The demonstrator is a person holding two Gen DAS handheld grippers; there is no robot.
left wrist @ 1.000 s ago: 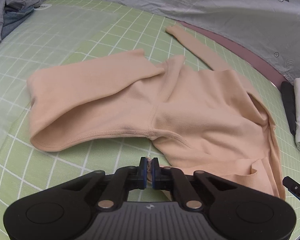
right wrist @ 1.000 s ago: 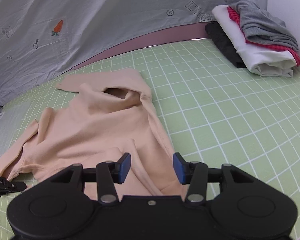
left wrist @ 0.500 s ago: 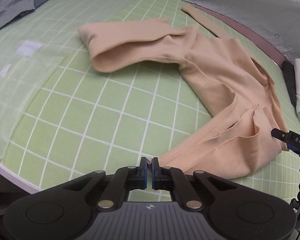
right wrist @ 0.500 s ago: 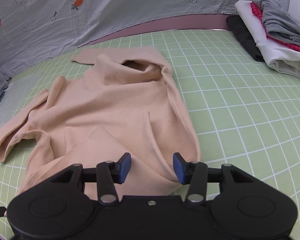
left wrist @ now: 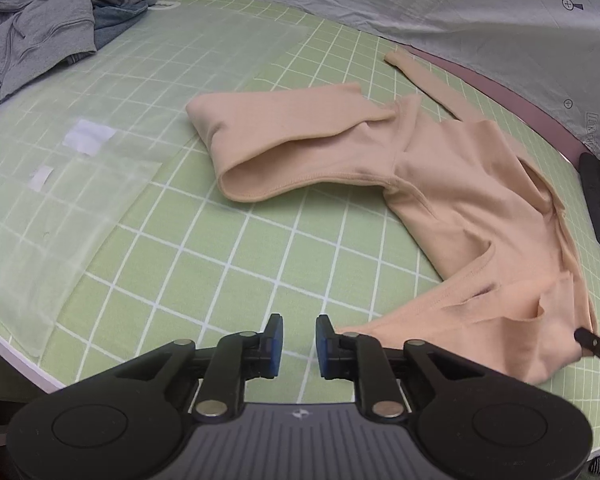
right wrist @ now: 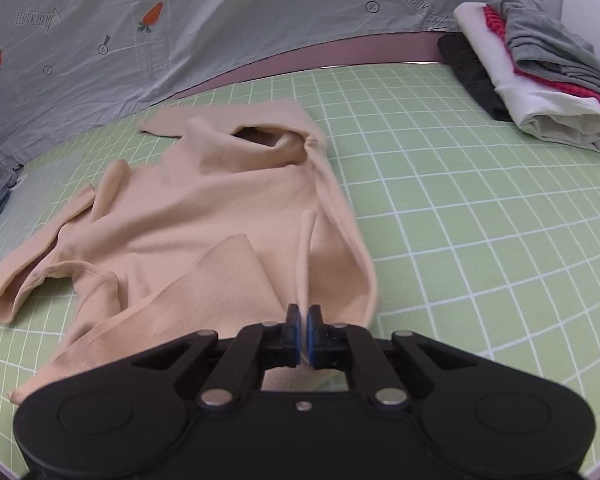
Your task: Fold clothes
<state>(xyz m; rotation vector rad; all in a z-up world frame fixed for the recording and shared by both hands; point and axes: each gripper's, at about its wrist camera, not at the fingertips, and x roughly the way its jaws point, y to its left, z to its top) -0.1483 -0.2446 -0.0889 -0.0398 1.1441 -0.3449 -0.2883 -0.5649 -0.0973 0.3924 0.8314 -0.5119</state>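
The grey sheet (right wrist: 260,20) at the top of the right wrist view has carrots printed on it and the words "LOOK HERE" inside an arrow at the upper left; the same words near the upper right are harder to read. One peach top (right wrist: 228,216) lies crumpled on the green checked mat (right wrist: 480,208), in the left and middle of that view. Four folded clothes, as far as I can count, sit in one pile (right wrist: 540,80) at the upper right. The right gripper (right wrist: 303,334) points down, clenched on a ridge of the peach top. In the left wrist view, the left gripper (left wrist: 298,344) tilts down over bare mat, its jaws opening with nothing between them. The top's hem lies just right of it. A heap of grey clothes (left wrist: 40,28) sits at the upper left.
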